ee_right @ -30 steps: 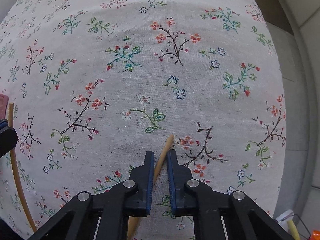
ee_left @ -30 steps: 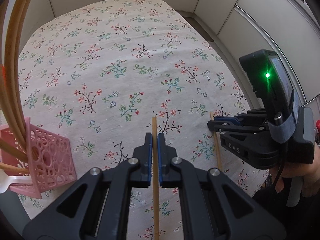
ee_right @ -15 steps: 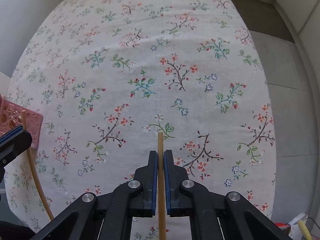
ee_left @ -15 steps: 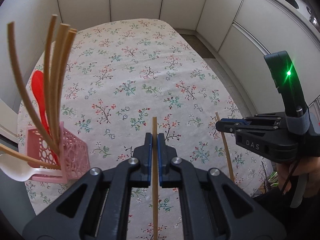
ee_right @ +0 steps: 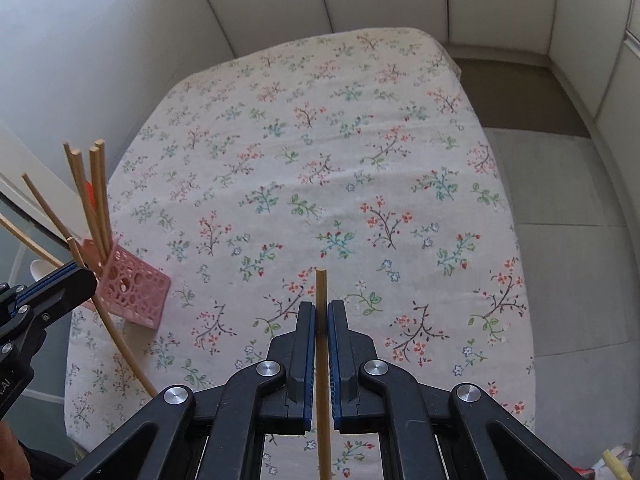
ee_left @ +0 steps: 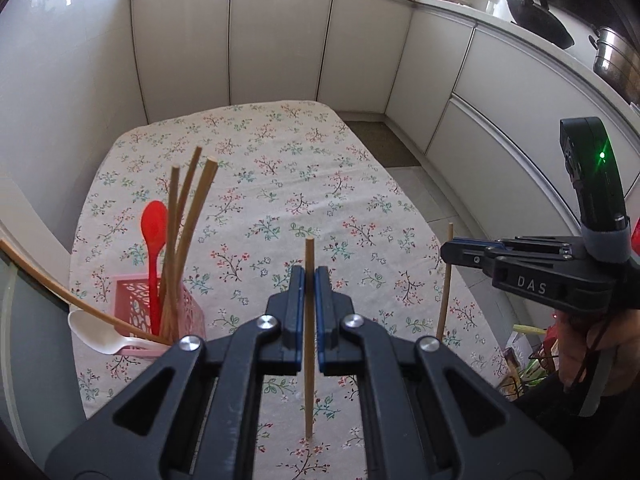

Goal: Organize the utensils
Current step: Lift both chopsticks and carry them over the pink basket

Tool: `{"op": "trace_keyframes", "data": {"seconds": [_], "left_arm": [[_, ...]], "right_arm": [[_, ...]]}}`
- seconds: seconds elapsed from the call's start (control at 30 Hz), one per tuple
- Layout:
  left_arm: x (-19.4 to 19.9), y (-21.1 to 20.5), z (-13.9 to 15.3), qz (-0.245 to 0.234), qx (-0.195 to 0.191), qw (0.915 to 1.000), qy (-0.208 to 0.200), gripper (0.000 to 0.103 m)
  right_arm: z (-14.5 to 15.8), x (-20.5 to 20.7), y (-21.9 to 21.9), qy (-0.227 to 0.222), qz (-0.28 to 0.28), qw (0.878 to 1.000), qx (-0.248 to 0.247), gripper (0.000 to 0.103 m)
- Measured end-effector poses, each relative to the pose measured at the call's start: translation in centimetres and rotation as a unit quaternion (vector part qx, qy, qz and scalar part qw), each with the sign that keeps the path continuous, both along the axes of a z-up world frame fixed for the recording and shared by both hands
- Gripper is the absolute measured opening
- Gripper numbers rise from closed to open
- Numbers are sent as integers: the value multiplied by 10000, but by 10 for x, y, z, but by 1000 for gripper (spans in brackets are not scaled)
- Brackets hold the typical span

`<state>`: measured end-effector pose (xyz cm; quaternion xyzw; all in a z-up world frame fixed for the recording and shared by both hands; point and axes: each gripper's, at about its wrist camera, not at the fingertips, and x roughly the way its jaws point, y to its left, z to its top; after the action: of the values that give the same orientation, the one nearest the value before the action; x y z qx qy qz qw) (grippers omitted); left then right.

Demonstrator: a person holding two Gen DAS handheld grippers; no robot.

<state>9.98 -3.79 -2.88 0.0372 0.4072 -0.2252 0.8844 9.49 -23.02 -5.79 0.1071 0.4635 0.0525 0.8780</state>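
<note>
My left gripper is shut on a wooden chopstick, held off the floral tablecloth. My right gripper is shut on a second chopstick, also in the air. In the left wrist view the right gripper shows at the right with its chopstick hanging below it. A pink lattice basket at the table's left edge holds several chopsticks, a red spoon and a white spoon. In the right wrist view the basket lies left, behind the left gripper.
White cabinet doors wrap the far and right sides. A strip of tiled floor runs along the table's right edge. A wok and a steel pot stand on the counter at top right. A hand holds the right gripper.
Both grippers have risen, lifting their chopsticks off the cloth. The right gripper's jaws closed fully and its slanted chopstick straightened. The basket and cabinets came into view as the cameras tilted up.
</note>
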Motion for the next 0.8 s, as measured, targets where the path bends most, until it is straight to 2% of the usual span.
{"op": "trace_keyframes", "data": {"seconds": [0.2, 0.37, 0.5, 0.63, 0.8], "left_arm": [[-11, 11, 28, 87, -164, 9987, -483, 6], [-17, 30, 55, 200, -476, 9952, -826, 6], [-24, 51, 82, 394, -762, 9891, -1200, 6], [-29, 70, 101, 660, -901, 9811, -1579, 5], [-27, 93, 108, 1135, -817, 9715, -1913, 5]], "right_arm": [[27, -5, 9, -448, 24, 9989, 143, 5], [57, -13, 16, -1019, -7, 9945, 257, 5], [81, -21, 20, -1448, -20, 9888, 354, 5], [95, -24, 25, -1675, 48, 9848, 450, 5], [98, -21, 34, -1715, 148, 9838, 495, 5]]}}
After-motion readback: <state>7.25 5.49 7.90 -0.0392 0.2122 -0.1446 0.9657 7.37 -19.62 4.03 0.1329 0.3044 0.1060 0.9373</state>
